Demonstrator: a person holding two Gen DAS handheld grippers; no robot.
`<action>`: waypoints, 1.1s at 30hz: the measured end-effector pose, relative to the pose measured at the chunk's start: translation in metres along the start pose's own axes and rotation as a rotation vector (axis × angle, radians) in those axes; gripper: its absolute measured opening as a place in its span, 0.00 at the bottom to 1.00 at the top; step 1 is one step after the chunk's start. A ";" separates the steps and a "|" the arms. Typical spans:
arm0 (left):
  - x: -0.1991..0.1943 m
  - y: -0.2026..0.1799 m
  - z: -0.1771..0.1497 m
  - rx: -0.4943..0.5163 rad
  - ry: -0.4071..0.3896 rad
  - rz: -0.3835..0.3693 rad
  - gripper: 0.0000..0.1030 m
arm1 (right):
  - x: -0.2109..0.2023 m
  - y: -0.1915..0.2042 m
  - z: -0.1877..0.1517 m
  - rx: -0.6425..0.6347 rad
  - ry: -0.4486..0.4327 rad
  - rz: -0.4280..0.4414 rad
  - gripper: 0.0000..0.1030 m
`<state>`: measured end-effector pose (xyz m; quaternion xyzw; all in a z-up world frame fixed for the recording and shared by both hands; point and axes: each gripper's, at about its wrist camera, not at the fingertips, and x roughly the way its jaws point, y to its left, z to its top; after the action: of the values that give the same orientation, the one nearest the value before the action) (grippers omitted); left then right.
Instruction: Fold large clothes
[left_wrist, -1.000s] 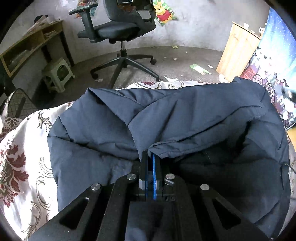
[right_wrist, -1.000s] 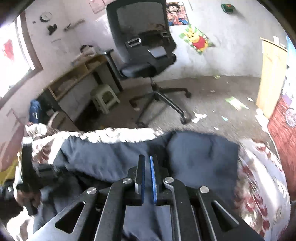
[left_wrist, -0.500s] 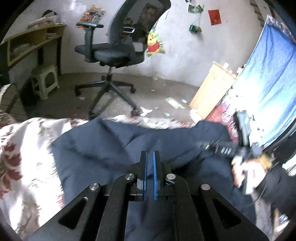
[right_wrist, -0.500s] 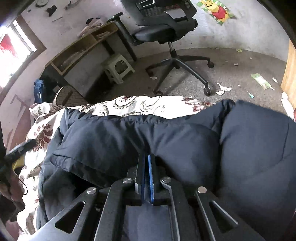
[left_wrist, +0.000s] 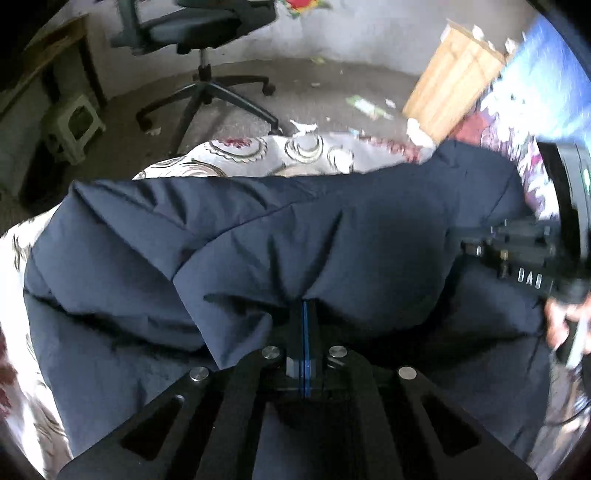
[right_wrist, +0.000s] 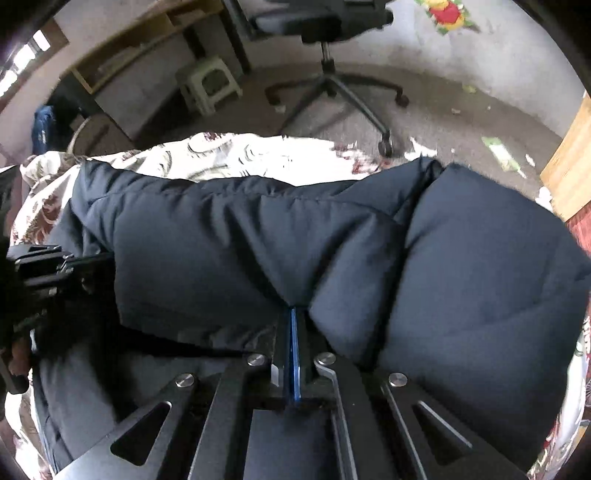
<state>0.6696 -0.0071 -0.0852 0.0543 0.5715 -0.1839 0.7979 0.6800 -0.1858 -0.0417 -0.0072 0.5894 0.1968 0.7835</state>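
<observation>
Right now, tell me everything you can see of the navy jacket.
The jacket is dark navy, puffy and quilted, with a matte woven shell. It lies bunched in thick folds on a floral bedspread and fills most of both views. A stitched seam splits two padded sections in the right wrist view. The left gripper and the right gripper are each shut on a fold at its near edge. No zip, hood or label shows.

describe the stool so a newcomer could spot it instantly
Find the black office chair on the grey floor behind the bed. Beside its wheeled base, against the wooden desk, stands the stool: a small pale-green plastic step stool, the only low, light-coloured seat there.
</observation>
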 end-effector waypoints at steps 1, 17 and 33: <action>0.003 -0.003 0.001 0.025 0.001 0.019 0.01 | 0.005 -0.002 0.001 0.016 0.009 0.009 0.00; 0.023 -0.003 -0.030 0.026 -0.123 0.023 0.01 | 0.027 0.010 0.006 -0.015 0.066 -0.073 0.00; 0.021 0.013 -0.039 -0.025 -0.181 -0.087 0.02 | 0.030 -0.005 0.008 0.064 0.044 -0.030 0.00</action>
<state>0.6449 0.0121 -0.1195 0.0025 0.5011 -0.2154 0.8382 0.6955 -0.1799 -0.0686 0.0047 0.6123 0.1662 0.7730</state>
